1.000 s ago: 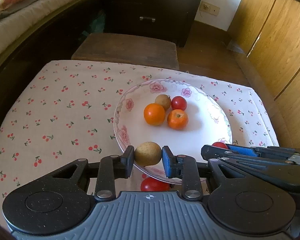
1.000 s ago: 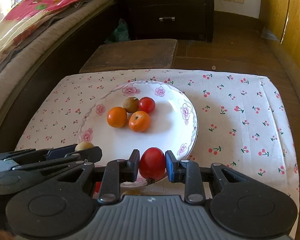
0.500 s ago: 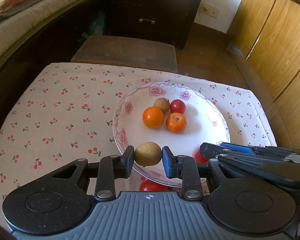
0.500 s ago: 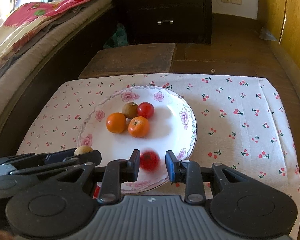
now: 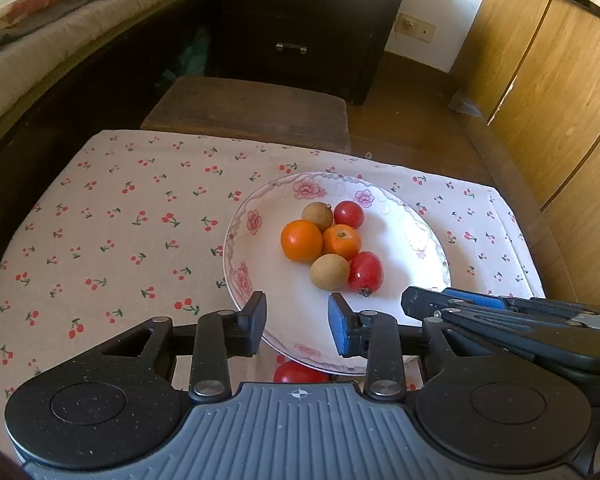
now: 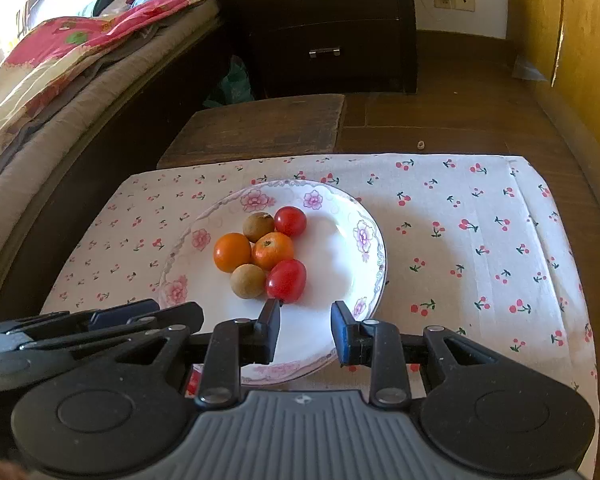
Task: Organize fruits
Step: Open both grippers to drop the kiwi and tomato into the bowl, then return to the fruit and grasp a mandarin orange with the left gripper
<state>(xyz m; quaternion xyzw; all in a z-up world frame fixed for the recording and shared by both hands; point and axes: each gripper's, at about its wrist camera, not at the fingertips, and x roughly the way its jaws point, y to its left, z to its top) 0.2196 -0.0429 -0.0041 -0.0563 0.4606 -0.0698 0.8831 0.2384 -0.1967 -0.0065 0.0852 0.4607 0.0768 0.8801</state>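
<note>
**Both grippers released over the fruit plate**

I had the left gripper spread wide with nothing between its fingers, poised above the near rim of the floral plate. My right gripper was likewise released and bare, just beside the left one. On the plate, six fruits sat clustered and touching: two oranges, two brown longans and two red tomatoes. I could see one more tomato lying on the cherry-print cloth, partly hidden under the plate's near edge.
</note>
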